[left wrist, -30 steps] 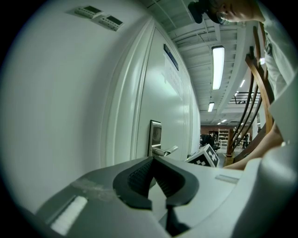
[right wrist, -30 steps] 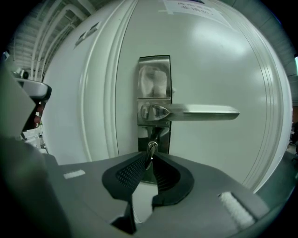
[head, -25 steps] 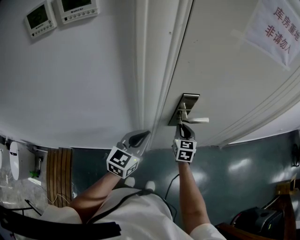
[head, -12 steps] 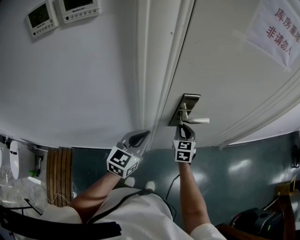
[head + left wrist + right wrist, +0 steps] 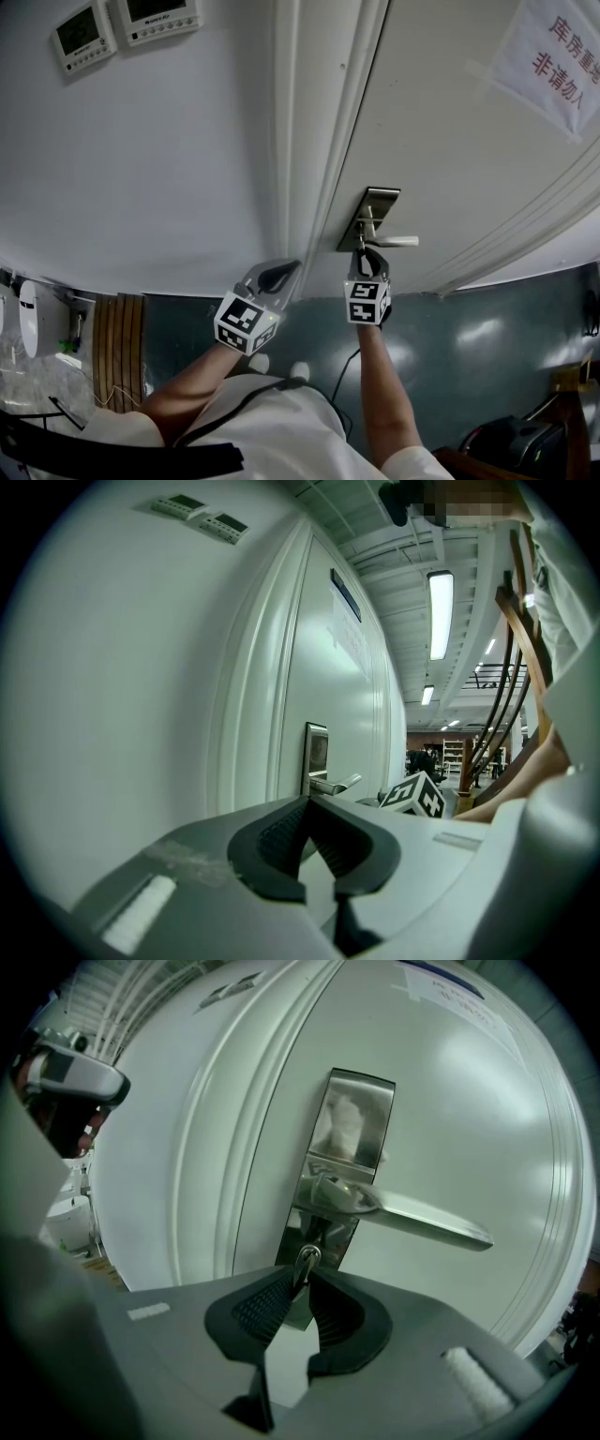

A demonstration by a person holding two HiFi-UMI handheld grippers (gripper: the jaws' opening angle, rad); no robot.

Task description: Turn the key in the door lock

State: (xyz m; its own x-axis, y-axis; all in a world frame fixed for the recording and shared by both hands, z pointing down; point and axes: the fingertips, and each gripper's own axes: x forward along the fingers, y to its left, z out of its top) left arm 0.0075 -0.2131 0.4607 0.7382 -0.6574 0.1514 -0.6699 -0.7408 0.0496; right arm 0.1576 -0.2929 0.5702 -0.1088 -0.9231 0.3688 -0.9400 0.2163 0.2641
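A steel lock plate [image 5: 354, 1133] with a lever handle [image 5: 427, 1220] sits on the white door [image 5: 450, 141]. A small metal key [image 5: 307, 1259] stands in the keyhole below the lever. My right gripper [image 5: 302, 1275] is shut on the key's head, its dark pads pinching it at the very tips. From the head view the right gripper [image 5: 364, 253] reaches up under the lock plate [image 5: 370, 216]; the key is hidden there. My left gripper [image 5: 289, 268] rests by the door frame, left of the lock, shut and holding nothing. The lock plate [image 5: 316, 755] shows beyond the left gripper [image 5: 307, 801].
The door frame moulding [image 5: 314, 141] runs between my two grippers. Two wall control panels [image 5: 122, 26] hang at upper left, and a paper notice [image 5: 558, 56] is taped to the door at upper right. A wooden slatted piece [image 5: 117, 352] stands low on the left.
The right gripper's marker cube has rolled a little about its own axis while staying on the key. The left gripper has not moved.
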